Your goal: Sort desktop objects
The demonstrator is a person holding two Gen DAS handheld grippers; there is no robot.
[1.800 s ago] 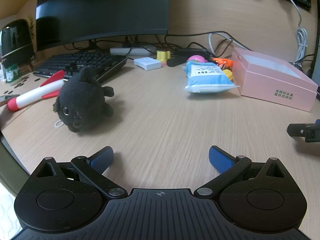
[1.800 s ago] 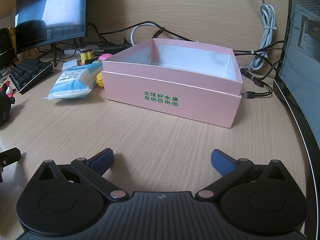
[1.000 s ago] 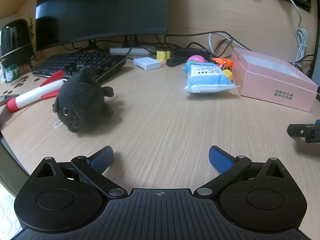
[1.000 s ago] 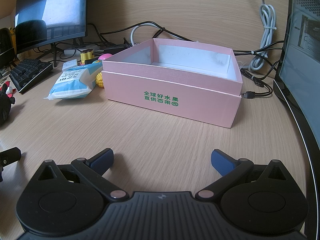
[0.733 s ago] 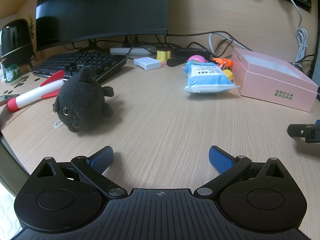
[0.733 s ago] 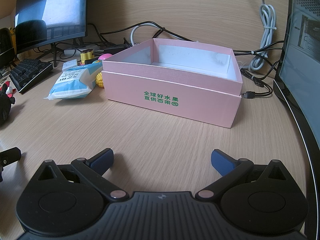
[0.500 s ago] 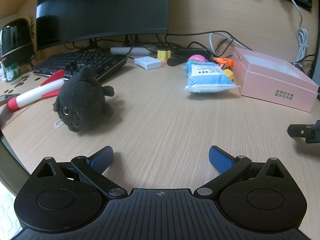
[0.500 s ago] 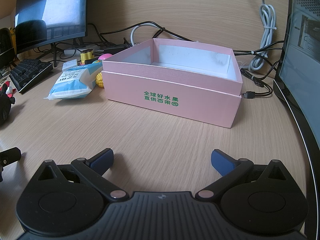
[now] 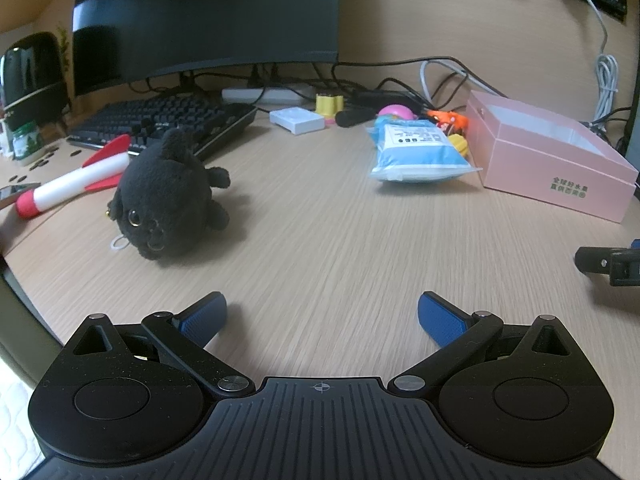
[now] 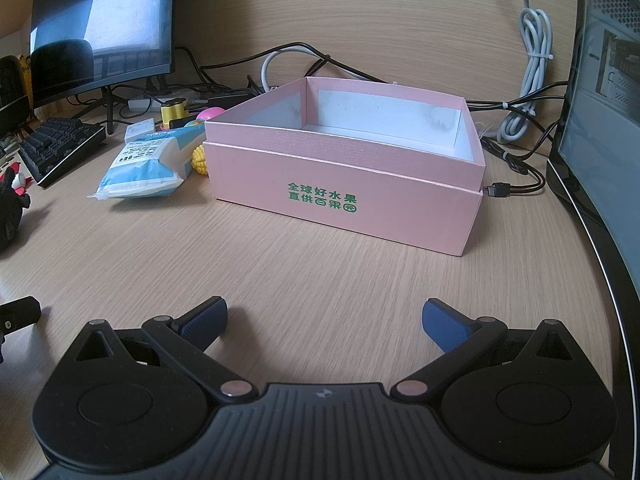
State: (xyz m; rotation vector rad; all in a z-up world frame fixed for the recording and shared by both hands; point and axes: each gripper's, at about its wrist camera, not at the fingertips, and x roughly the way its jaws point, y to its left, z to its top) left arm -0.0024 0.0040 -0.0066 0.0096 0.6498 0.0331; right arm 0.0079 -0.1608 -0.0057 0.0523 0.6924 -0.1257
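1. On the wooden desk: left claw spread wide, holding nothing, low over bare wood.
2. Right claw also spread, holding nothing, facing the open pink box.
3. Black cat plush lies front-left; blue tissue pack just beside the box.
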